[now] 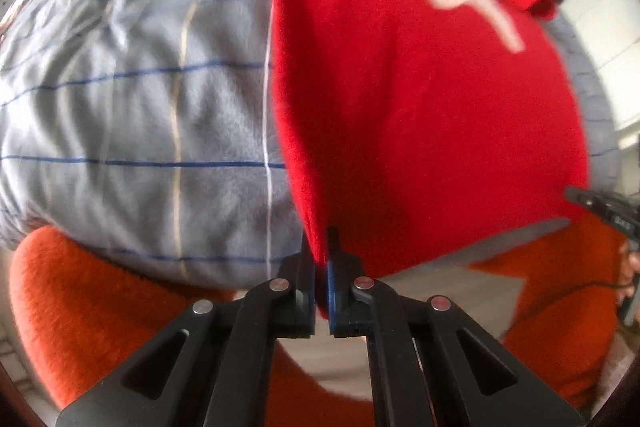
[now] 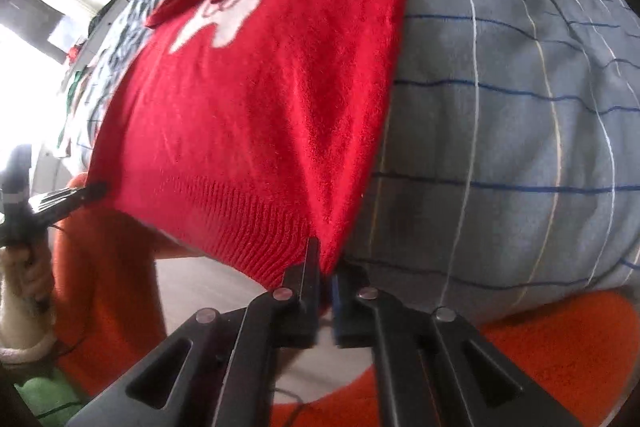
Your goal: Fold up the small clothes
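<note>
Pinching the near hem corners of the red sweater (image 1: pixel 420 115) lying flat on the grey checked bed (image 1: pixel 132 115), left gripper (image 1: pixel 321 259) and right gripper (image 2: pixel 326 267) fingers clamping the knit.

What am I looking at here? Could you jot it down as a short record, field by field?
Garment: red sweater with a white motif, sleeves folded across its top
Surface: grey bedcover with blue and white lines
Left gripper: shut on the sweater's near left hem corner
Right gripper: shut on the near right hem corner
Person: orange clothing below the bed edge
Stage: both hem corners pinched, fold not yet made
</note>
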